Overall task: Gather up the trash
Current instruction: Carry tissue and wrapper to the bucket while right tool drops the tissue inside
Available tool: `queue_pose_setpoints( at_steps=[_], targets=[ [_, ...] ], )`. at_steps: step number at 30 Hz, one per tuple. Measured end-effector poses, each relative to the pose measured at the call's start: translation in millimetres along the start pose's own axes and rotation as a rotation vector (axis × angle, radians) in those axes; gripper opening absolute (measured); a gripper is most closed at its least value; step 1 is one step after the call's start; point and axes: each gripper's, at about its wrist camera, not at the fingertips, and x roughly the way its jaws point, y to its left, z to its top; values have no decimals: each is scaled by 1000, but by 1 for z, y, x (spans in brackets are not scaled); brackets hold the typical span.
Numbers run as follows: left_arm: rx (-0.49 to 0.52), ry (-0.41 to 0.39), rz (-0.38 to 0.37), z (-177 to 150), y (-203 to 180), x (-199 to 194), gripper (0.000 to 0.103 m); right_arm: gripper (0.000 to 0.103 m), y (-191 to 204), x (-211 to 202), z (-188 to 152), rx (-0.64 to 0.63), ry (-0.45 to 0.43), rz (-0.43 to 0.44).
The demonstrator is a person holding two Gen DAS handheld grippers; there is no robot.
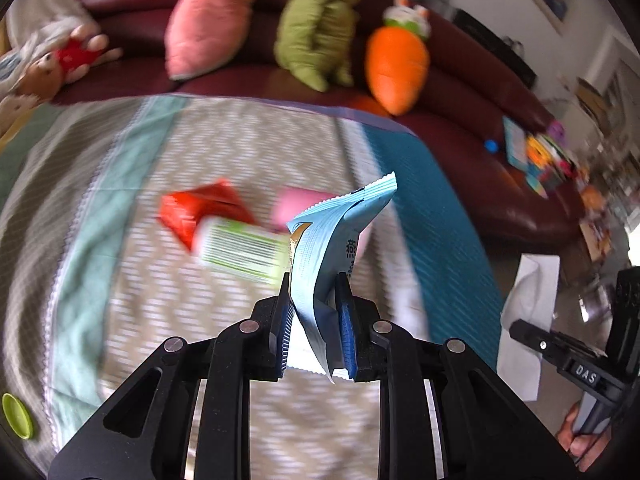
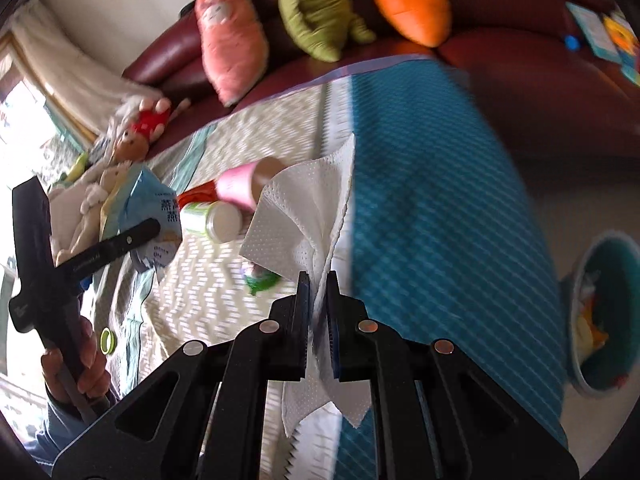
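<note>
- Left gripper: we see its jaws closed to a narrow gap on a blue wrapper, which stands up between the pads, clear of the blanket; we judge it is gripped low so that it can be carried.
- Right gripper: its jaws are pressed together on a white paper towel, pinched where the folds gather, so both ends hang free.
- Trash left on the blanket, seen from the left wrist: a red packet, a green-labelled bottle and a pink cup lie close together at mid-blanket, far of the gripper; a green lid sits at the near left edge.
- Only the right wrist view shows the bin, on the floor right of the blanket, with litter already inside. We judge both loads are bound there.
- That view also shows a small green scrap, just left of the right gripper's tips, and the hand holding the left gripper.
- The left wrist view shows the towel only as a white sheet at its right edge.
</note>
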Motion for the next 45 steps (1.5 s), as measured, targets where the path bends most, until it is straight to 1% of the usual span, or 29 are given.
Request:
queue_pose_setpoints(
  at_steps=[7,13,21,23,28,32,35,37,38,39,41,43,45],
  targets=[
    [141,51,-68,-16,-95,16,22,9,-67,-46,-19,131,-81,-24],
    [253,94,-106,-33,-167,34,22,10,-129,-80,-37,234,-148,-50],
    [412,193,-169,-63,-261,74,22,11,-227,-120,-70,422,-226,-108],
    [434,210,-185,-67,-278,84,22,11,-249,-129,-80,464,-237,-129],
    [466,259,-231,-77,-319,109,22,11,-292,-140,-89,541,-243,-176],
    [488,288,-255,-83,-343,126,22,11,-315,-134,-91,570,-218,-194],
    [496,302,-265,-84,-353,137,22,12,-329,-126,-90,594,-200,-200],
    [500,308,-265,-84,-357,143,22,15,-336,-120,-89,606,-191,-205],
    [501,312,-265,-84,-359,147,22,23,-341,-116,-88,611,-185,-207],
    [500,318,-266,-84,-360,151,22,36,-344,-113,-87,614,-178,-209],
    [500,327,-266,-85,-365,158,22,49,-348,-106,-86,618,-170,-214],
    [500,335,-265,-87,-368,162,22,50,-351,-99,-84,621,-162,-222],
    [500,344,-266,-88,-375,168,22,58,-357,-91,-85,636,-142,-217]
  ],
)
